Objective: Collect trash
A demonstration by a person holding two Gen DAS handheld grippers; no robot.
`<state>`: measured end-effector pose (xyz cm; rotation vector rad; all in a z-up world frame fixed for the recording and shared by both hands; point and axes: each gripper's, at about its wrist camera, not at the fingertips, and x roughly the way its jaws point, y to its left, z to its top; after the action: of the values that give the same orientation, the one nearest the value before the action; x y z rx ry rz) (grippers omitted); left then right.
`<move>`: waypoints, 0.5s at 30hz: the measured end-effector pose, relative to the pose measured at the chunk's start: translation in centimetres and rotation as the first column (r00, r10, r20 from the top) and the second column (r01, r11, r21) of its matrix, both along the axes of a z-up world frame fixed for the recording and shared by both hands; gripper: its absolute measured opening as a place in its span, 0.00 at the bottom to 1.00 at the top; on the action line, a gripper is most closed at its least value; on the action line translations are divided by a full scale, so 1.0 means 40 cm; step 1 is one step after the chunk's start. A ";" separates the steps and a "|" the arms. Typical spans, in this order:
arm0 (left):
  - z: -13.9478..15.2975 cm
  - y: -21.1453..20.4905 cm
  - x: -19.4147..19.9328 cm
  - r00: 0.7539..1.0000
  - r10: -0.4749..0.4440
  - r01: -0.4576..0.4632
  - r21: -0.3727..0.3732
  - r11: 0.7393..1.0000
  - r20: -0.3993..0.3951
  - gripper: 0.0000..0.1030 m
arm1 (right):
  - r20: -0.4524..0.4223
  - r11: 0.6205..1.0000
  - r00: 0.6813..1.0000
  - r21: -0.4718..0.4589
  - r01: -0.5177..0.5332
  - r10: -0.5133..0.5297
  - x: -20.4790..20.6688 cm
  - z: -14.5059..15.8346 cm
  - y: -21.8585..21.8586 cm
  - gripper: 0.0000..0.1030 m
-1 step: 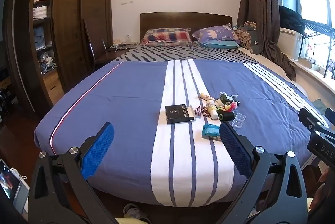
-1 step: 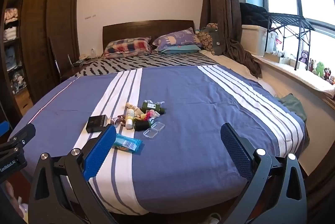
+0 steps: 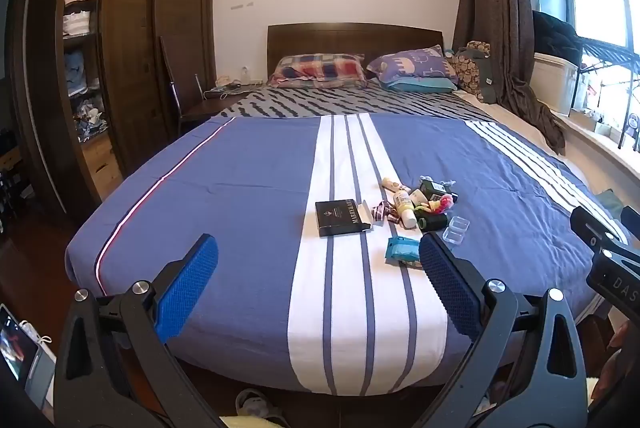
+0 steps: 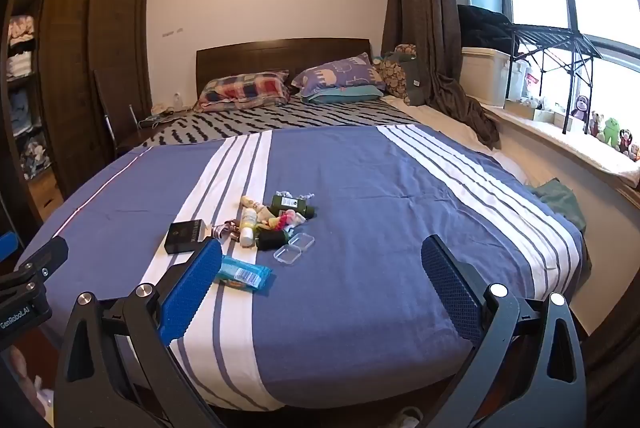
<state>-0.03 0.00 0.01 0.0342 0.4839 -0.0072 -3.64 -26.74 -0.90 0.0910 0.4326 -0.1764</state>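
Both grippers hang at the foot of the bed (image 3: 248, 196), each spread wide with nothing between its blue pads. The left gripper (image 3: 318, 292) has the trash pile (image 3: 416, 204) ahead and to its right on the striped cover: a black box (image 3: 342, 217) nearest its centre line, bottles and wrappers beyond, a clear case (image 3: 456, 230) at the far right, and a blue packet (image 3: 402, 250) just beside its right pad. For the right gripper (image 4: 322, 286) the same pile (image 4: 276, 220) lies ahead and to the left, the packet (image 4: 245, 274) just beside its left pad, the box (image 4: 185, 237) further left. Pillows (image 4: 246, 90) lie well beyond.
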 end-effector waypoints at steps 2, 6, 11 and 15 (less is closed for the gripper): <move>0.000 0.000 0.000 1.000 -0.001 0.001 -0.001 1.000 -0.003 0.92 | -0.011 1.000 1.000 -0.001 0.000 0.000 0.001 0.000 0.001 0.97; 0.001 0.000 -0.001 1.000 0.001 -0.001 -0.002 1.000 -0.003 0.92 | -0.007 1.000 1.000 0.002 0.001 -0.001 -0.001 0.001 -0.002 0.97; -0.008 -0.002 -0.006 1.000 0.003 -0.003 -0.003 1.000 0.001 0.92 | -0.014 1.000 1.000 0.000 0.003 -0.003 0.000 0.006 0.001 0.97; -0.004 -0.007 -0.010 1.000 0.006 -0.006 -0.001 1.000 0.005 0.92 | -0.008 1.000 1.000 0.007 0.005 -0.005 -0.003 0.009 -0.009 0.97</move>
<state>-0.41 -0.27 -0.13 0.0323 0.4794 -0.0016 -3.76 -27.12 -0.56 0.0985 0.4412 -0.1805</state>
